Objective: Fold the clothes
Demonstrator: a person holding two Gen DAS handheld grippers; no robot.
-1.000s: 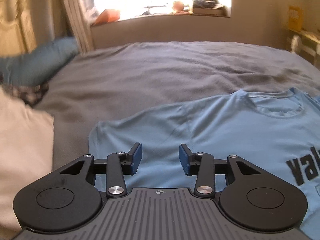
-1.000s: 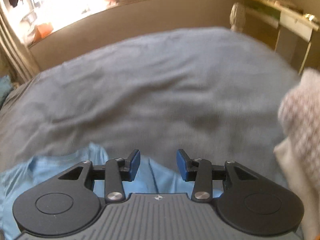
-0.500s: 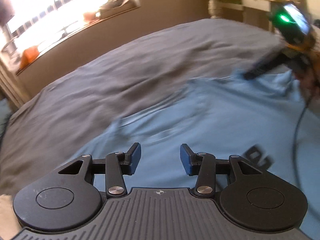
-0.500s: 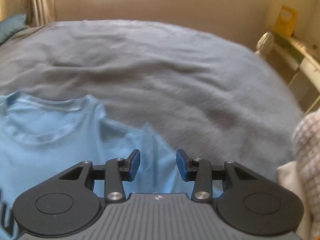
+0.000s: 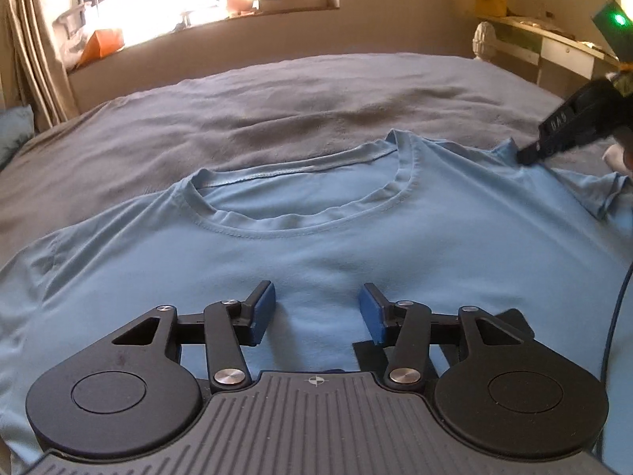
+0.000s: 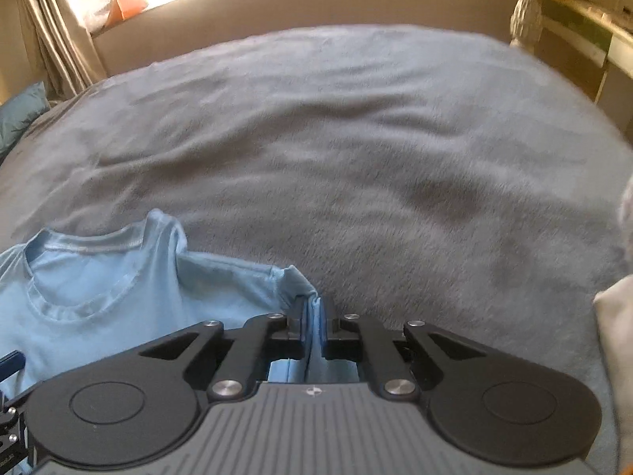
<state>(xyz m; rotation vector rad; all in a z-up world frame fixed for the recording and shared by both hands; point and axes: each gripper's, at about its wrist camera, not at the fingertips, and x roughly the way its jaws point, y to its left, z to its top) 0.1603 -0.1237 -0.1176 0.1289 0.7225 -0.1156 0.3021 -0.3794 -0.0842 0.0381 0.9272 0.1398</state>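
Note:
A light blue T-shirt (image 5: 356, 237) lies spread on the grey bed cover (image 5: 277, 118), its neckline toward the window. My left gripper (image 5: 316, 310) hovers over the chest of the shirt with its jaws opening and only flat cloth below the gap. My right gripper (image 6: 315, 316) is shut on the T-shirt (image 6: 99, 297) at its right shoulder seam, a fold of blue cloth pinched between the pads. In the left wrist view the right gripper (image 5: 530, 156) shows as a black tip at that shoulder edge, with a green light on its body above.
A grey bed cover (image 6: 376, 158) stretches to the window ledge (image 5: 198, 27). A teal pillow (image 6: 19, 114) lies far left. Pale knit clothing (image 6: 617, 336) sits at the right edge. A desk (image 5: 561, 47) stands at the right of the bed.
My right gripper dropped to the shirt's shoulder and closed on the cloth. My left gripper swung from the left sleeve side to the middle of the chest, below the collar.

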